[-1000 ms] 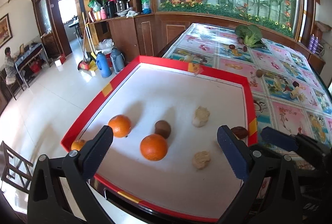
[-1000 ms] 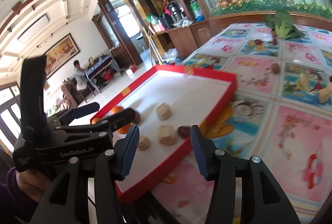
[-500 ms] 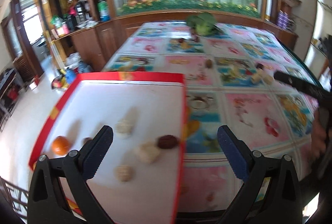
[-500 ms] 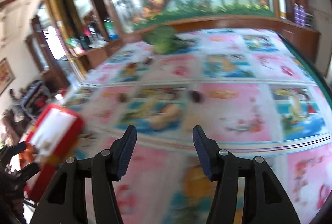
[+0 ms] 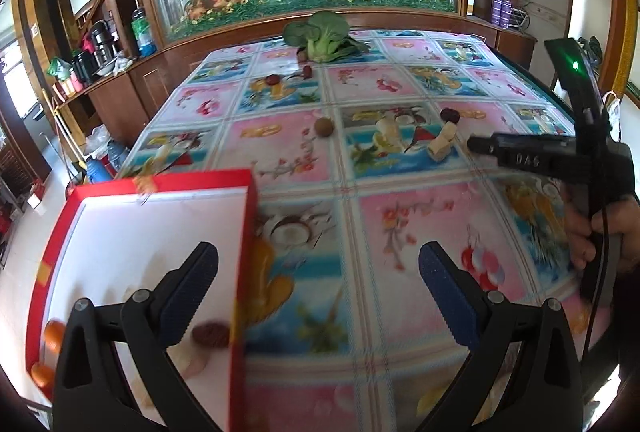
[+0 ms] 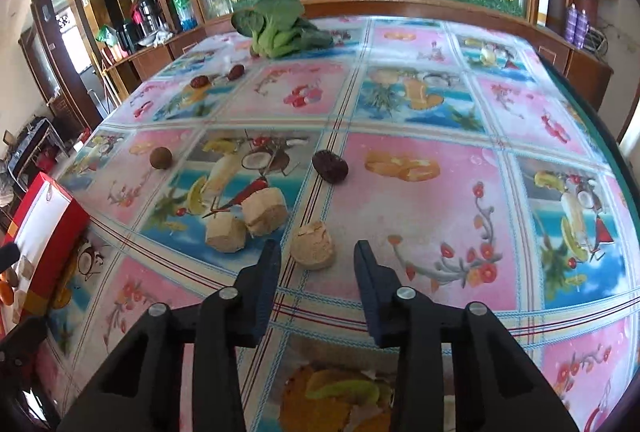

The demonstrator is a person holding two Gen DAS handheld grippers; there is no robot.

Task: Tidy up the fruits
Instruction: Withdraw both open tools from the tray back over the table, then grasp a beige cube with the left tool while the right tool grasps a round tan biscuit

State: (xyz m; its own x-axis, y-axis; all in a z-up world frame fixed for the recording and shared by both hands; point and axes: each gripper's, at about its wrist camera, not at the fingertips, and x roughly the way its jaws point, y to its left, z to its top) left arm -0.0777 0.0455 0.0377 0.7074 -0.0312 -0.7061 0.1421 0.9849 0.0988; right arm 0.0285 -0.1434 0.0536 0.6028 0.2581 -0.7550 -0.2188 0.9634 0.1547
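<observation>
My right gripper (image 6: 317,264) is open and empty, low over the table, with a tan chunk (image 6: 312,245) just past its fingertips. Two more tan chunks (image 6: 248,222) lie left of it, a dark red date (image 6: 329,166) beyond, and a brown round fruit (image 6: 161,157) at far left. My left gripper (image 5: 318,272) is open and empty above the table's near part, beside the red tray (image 5: 245,232), which holds a dark date (image 5: 210,335), pale chunks and oranges (image 5: 54,334). The right gripper's body shows in the left wrist view (image 5: 560,151).
A green leafy vegetable (image 6: 276,25) lies at the table's far side, with two dark dates (image 6: 216,77) near it. The table carries a patterned fruit cloth (image 6: 420,103). A wooden counter and glass wall stand behind. The tray shows at the right wrist view's left edge (image 6: 44,216).
Both grippers have swung right, away from the tray. The left now looks over the tablecloth; the right has come down close to the tan chunks. Both stay open.
</observation>
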